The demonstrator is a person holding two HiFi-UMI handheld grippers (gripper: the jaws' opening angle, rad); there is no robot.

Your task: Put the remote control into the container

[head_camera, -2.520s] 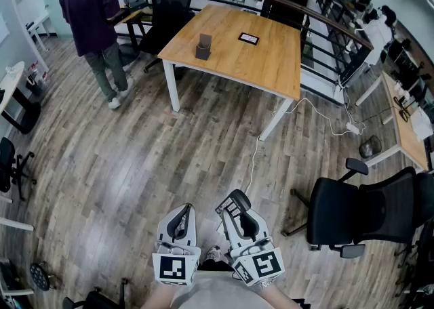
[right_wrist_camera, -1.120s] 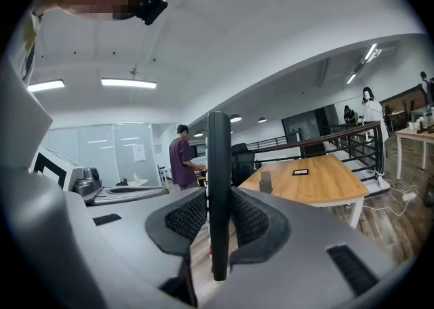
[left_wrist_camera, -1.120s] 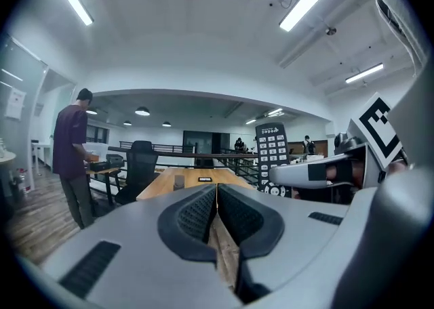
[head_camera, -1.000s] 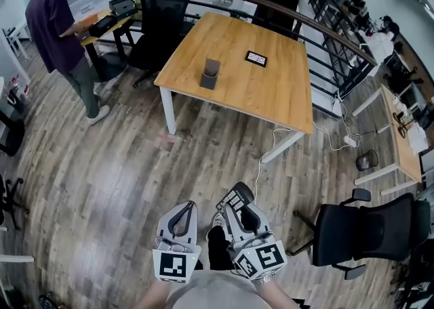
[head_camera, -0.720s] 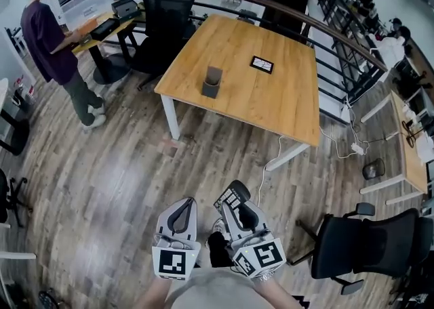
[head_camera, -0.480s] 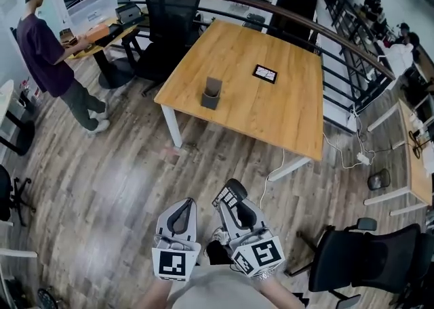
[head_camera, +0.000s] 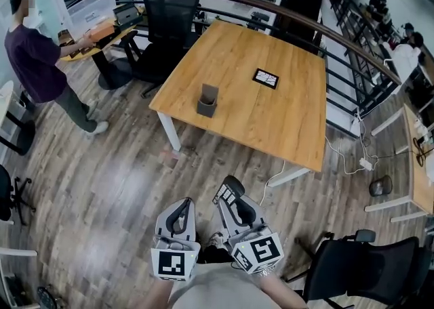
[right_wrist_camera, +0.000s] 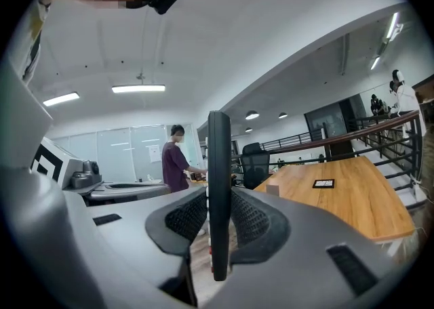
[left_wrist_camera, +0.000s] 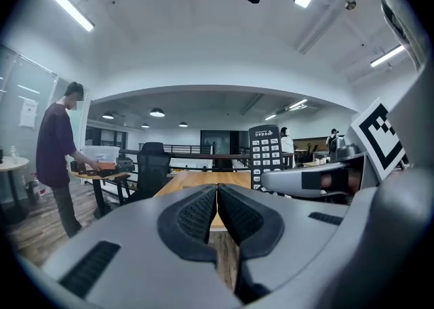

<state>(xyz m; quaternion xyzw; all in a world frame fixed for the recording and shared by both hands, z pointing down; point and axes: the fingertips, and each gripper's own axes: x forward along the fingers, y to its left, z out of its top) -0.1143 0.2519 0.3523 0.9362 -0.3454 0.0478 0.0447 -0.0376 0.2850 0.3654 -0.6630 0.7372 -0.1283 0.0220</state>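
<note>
A grey open-topped container (head_camera: 207, 101) stands on the wooden table (head_camera: 291, 125), far ahead of both grippers. My right gripper (head_camera: 231, 197) is shut on the black remote control (head_camera: 226, 194), whose buttoned end sticks out past the jaws. In the right gripper view the remote (right_wrist_camera: 218, 186) shows edge-on between the pads, with the container (right_wrist_camera: 272, 190) small in the distance. In the left gripper view the remote (left_wrist_camera: 264, 155) stands upright to the right. My left gripper (head_camera: 181, 209) is shut with nothing in it, its pads (left_wrist_camera: 202, 211) pressed together.
A flat black device (head_camera: 265, 78) lies on the table beyond the container. A black office chair (head_camera: 166, 9) stands at the table's far left corner, another chair (head_camera: 359, 277) at lower right. A person (head_camera: 34, 64) stands at a desk on the left. A cable (head_camera: 339, 155) runs over the wood floor.
The table and container have come nearer and lower in the head view. The person at left has stepped to the desk. Both grippers keep their pose, remote still held.
</note>
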